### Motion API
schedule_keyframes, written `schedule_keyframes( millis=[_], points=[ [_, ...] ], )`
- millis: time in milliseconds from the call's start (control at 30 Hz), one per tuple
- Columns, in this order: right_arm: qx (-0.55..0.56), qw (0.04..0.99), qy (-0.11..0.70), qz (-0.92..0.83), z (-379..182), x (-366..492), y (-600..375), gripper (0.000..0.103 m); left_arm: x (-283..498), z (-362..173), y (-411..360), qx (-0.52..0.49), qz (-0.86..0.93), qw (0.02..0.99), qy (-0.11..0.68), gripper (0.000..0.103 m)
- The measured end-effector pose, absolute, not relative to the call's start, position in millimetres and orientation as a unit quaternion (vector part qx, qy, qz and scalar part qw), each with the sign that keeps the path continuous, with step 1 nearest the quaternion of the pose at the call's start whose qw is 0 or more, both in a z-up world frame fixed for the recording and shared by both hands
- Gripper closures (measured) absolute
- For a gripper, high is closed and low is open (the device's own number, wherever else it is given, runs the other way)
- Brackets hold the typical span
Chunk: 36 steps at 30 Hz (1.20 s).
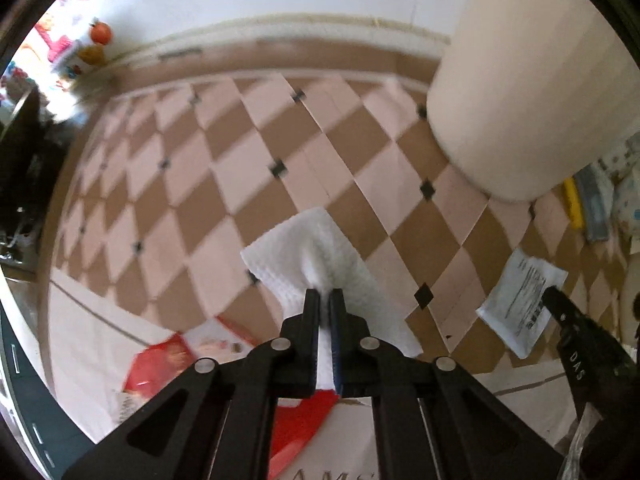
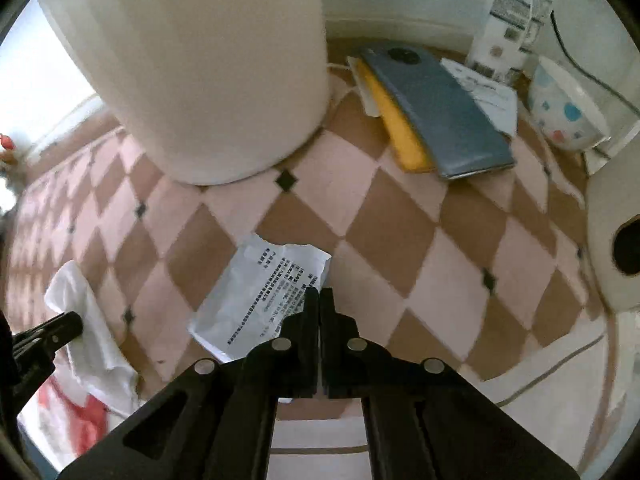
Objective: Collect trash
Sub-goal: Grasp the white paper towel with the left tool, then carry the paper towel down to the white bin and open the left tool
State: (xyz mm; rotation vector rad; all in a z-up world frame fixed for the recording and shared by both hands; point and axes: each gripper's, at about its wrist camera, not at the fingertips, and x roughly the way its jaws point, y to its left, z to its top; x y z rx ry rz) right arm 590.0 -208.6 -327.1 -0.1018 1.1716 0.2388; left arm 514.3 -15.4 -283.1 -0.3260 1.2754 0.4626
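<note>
Left tongs (image 1: pixel 325 294): clenched on the white paper towel (image 1: pixel 316 252), pinching its middle into a gathered ridge between the black fingers.
Paper towel: on the diamond-checked surface (image 1: pixel 224 184) directly under and ahead of the left tongs; long axis running from the far-left corner back toward the near right, passing beneath the tongs.
Right tongs (image 2: pixel 320 294): clenched on the printed paper slip (image 2: pixel 260 292), gripping its right edge.
Paper slip: flat on the surface, mostly left of the right tongs; long axis from near left to far right, torn far edge pointing away.
Writing on slip: dense black printed lines and what looks like a barcode block; too small to read.
Lettering on right tongs, seen from left wrist view: "DAS".
Cream cylinder (image 2: pixel 208 68): standing ahead and left of the right tongs.
Blue phone (image 2: pixel 440 108): ahead and right, lying on a yellow pad (image 2: pixel 400 132).
Red-and-white printed sheet (image 1: pixel 160 364): near left of the left tongs, print blurred.
</note>
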Motion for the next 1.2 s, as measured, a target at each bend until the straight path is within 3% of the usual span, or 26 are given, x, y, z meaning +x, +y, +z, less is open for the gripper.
schedule_keyframes(
  millis=[300,467,733,833,967,1200],
  points=[
    [0.005,0.849,0.500,0.170,-260.5,543.5,-229.2,0.103,442.7,-185.9,-2.9,-0.166,0.223,0.815,0.509,0.100],
    [0.024,0.853,0.477,0.208,-211.1,491.6,-237.8,0.103,356.3,-150.3,22.4,-0.188,0.228,0.833,0.468,0.100],
    [0.039,0.836,0.471,0.278,-158.9,332.7,-225.2,0.103,196.3,-147.3,43.4,-0.218,0.237,0.830,0.455,0.100],
    [0.042,0.813,0.494,0.305,-174.1,263.5,-209.4,0.103,132.3,-173.8,51.6,-0.231,0.251,0.811,0.474,0.100],
    [0.018,0.779,0.535,0.328,-223.3,189.5,-182.3,0.103,66.8,-252.4,70.8,-0.271,0.269,0.756,0.531,0.100],
    [-0.051,0.702,0.632,0.324,-398.2,110.4,-127.9,0.103,14.4,-462.1,101.9,-0.347,0.283,0.657,0.606,0.100]
  ],
)
